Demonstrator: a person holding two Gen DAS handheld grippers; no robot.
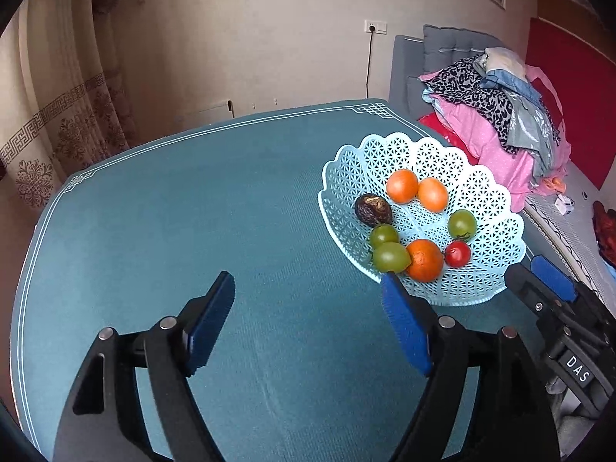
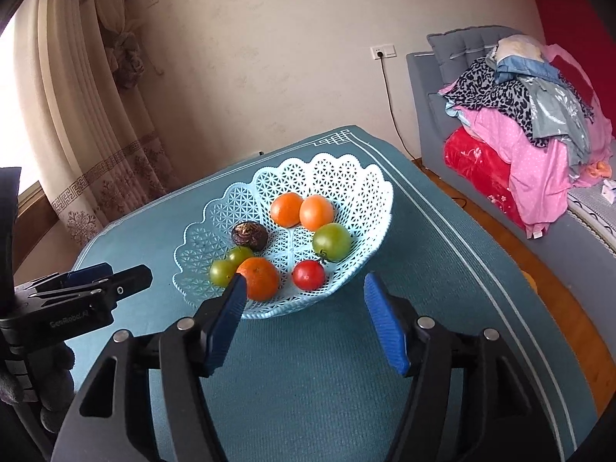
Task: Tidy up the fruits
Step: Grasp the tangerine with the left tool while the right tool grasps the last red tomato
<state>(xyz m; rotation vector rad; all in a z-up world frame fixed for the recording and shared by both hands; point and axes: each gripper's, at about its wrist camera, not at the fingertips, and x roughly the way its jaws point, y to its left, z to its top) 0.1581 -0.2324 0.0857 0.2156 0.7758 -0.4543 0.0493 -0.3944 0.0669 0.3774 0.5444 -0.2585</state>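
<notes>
A light blue lattice basket (image 1: pixel 489 208) (image 2: pixel 346 181) stands on the teal table at the right side. It holds several fruits: two orange tomatoes (image 1: pixel 402 186) (image 2: pixel 287 210), a tangerine (image 1: pixel 425 261) (image 2: pixel 260 278), a red tomato (image 1: pixel 458 253) (image 2: pixel 308 275), three green tomatoes (image 1: pixel 462 224) (image 2: pixel 332 241) and a dark brown fruit (image 1: pixel 372 210) (image 2: pixel 250 235). My left gripper (image 1: pixel 308 281) is open and empty, left of the basket above the cloth. My right gripper (image 2: pixel 302 285) is open and empty, just in front of the basket; it also shows in the left wrist view (image 1: pixel 539 269).
The teal tablecloth (image 1: pixel 192 211) (image 2: pixel 442 231) has a white line border. A grey sofa piled with clothes (image 1: pixel 500 107) (image 2: pixel 531 115) stands right of the table. A curtain (image 1: pixel 57 115) hangs at the left, and a wall socket with a cable (image 1: pixel 373 27) is behind.
</notes>
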